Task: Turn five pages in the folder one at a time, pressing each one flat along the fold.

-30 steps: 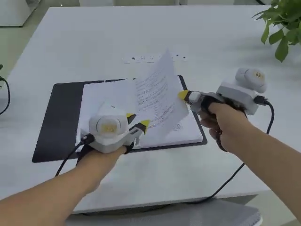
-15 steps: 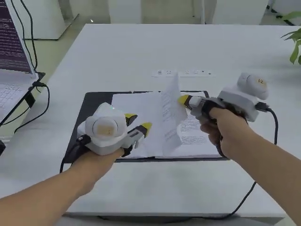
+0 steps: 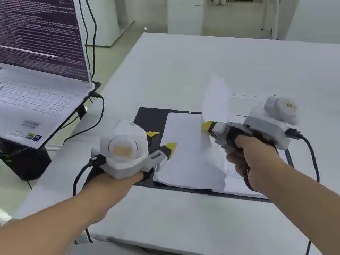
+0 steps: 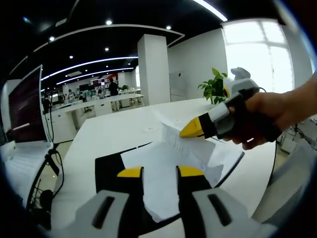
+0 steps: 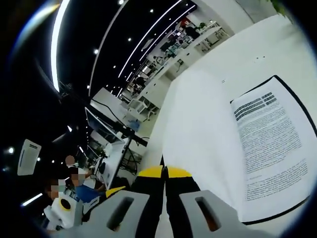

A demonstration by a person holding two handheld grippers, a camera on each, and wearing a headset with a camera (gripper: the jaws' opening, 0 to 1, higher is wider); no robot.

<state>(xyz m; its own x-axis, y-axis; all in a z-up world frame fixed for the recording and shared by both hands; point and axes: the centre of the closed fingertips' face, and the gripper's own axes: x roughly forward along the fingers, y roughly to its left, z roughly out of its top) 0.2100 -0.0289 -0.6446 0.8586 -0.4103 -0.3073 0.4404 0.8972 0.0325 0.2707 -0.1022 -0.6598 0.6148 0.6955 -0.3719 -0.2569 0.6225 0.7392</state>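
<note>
The black folder [image 3: 144,118] lies open on the white tabletop [image 3: 212,58]. One white page [image 3: 191,154] is raised off its right half and leans over the middle fold. The right gripper [image 3: 208,127] holds this page by its outer edge. In the right gripper view the jaws are pressed together on the sheet, whose blank side fills the space just ahead of them. Beyond the raised sheet, a printed page [image 5: 272,139] lies flat in the folder's right half.

The left gripper [image 3: 162,140] is over the folder's left half, near its front edge. Its yellow-tipped jaws stand apart with nothing between them and point toward the fold. Whether they touch the paper cannot be told. In the left gripper view the right gripper's yellow tip comes in from the right, above the folder, with the page at it.

A person's hand [image 3: 249,154] grips the right gripper, at the folder's right. An open laptop [image 3: 37,58] with a lit screen stands off the folder's left side, and a black cable [image 3: 98,119] runs between the two. A potted plant [image 4: 214,88] stands far beyond the folder.
</note>
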